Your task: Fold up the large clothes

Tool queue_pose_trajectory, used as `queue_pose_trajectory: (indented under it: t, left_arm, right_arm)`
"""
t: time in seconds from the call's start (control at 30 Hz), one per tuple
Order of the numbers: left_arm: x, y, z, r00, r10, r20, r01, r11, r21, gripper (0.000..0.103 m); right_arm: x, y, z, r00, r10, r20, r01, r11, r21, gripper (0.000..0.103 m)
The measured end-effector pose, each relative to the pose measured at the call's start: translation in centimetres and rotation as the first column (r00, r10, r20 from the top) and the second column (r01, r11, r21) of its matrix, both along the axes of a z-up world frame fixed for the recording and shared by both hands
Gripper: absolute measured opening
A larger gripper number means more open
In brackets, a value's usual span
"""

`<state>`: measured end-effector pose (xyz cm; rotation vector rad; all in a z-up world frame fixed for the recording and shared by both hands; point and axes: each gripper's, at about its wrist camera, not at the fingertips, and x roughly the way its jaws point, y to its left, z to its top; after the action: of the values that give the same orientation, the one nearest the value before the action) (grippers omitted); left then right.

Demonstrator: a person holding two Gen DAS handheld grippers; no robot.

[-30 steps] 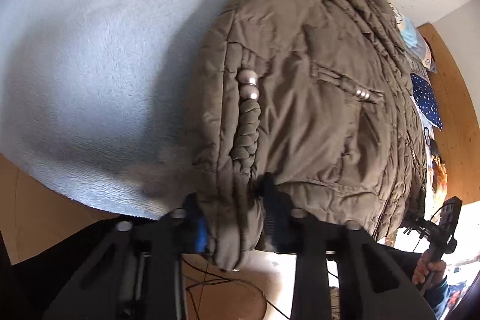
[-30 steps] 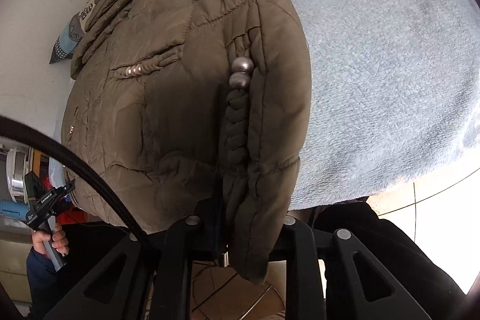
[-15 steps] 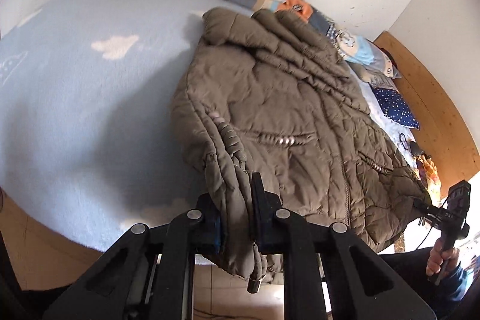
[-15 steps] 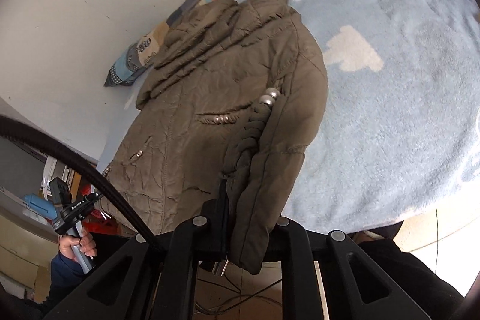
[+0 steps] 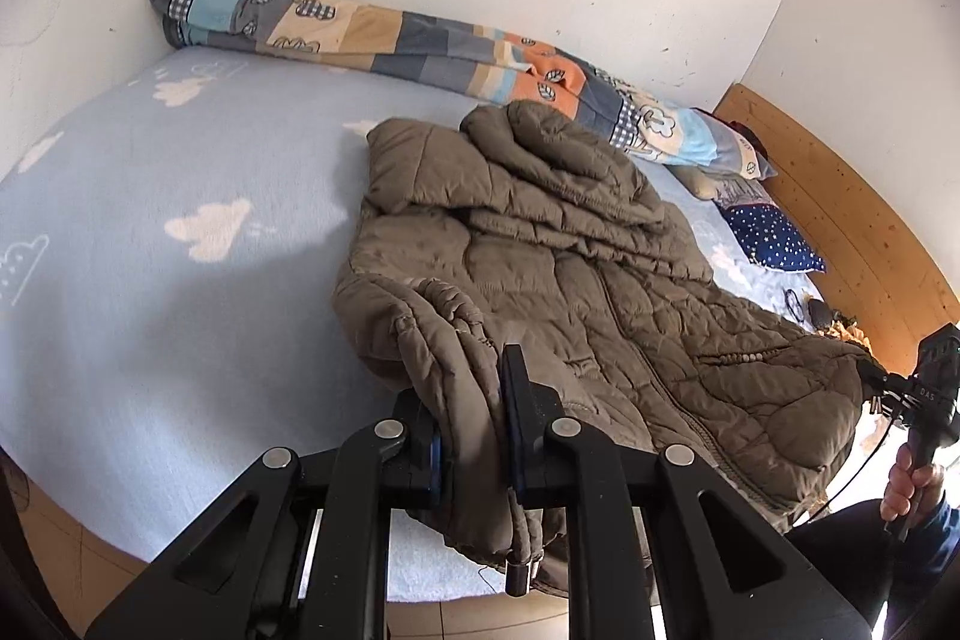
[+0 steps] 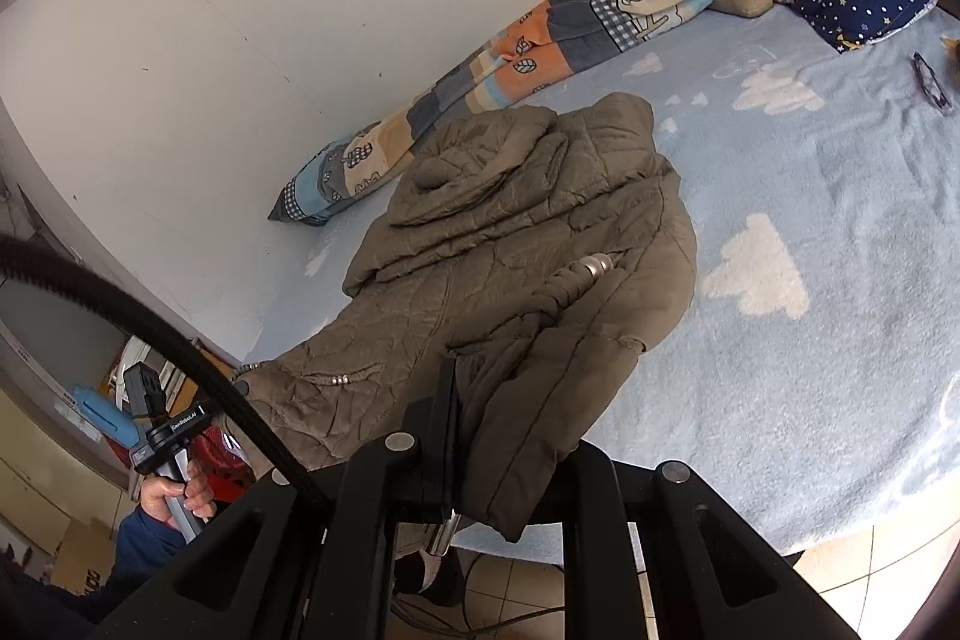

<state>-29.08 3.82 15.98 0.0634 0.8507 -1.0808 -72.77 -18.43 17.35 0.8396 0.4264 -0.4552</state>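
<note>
An olive-brown quilted jacket (image 5: 570, 280) lies lengthwise on the light-blue bed (image 5: 150, 280), its hem end toward me. My left gripper (image 5: 471, 400) is shut on one hem corner and holds it raised. My right gripper (image 6: 498, 400) is shut on the other hem corner of the jacket (image 6: 510, 232), where a braided cord with metal beads (image 6: 591, 268) hangs. The right gripper also shows in the left wrist view (image 5: 876, 388), and the left gripper's handle shows in the right wrist view (image 6: 168, 430).
A patchwork blanket roll (image 5: 420, 46) lies along the white wall. A navy star pillow (image 5: 774, 238) and a wooden headboard (image 5: 840, 220) are at the right. Glasses (image 6: 930, 82) lie on the bed. The bed's near edge and tiled floor (image 5: 468, 616) are below.
Both grippers have pulled back and tilted up with the hem held. The jacket, which filled both views, now lies stretched out farther away, with the wall and blanket roll in sight.
</note>
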Motion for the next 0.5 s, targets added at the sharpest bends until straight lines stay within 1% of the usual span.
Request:
queue_pose_trajectory:
  t: [0.27, 0.5]
  left_arm:
    - [0.9, -1.6, 2.6, 0.999, 0.000, 0.047, 0.002, 0.999, -0.033, 0.015]
    - [2.6, -3.7, 5.7, 0.998, 0.007, 0.069, -0.002, 0.997, -0.074, 0.016]
  right_arm:
    - [0.6, -1.7, 3.0, 0.999, -0.016, 0.050, 0.017, 0.999, -0.032, 0.014]
    - [1.7, -4.1, 6.0, 0.996, -0.025, 0.085, 0.030, 0.998, -0.063, 0.013]
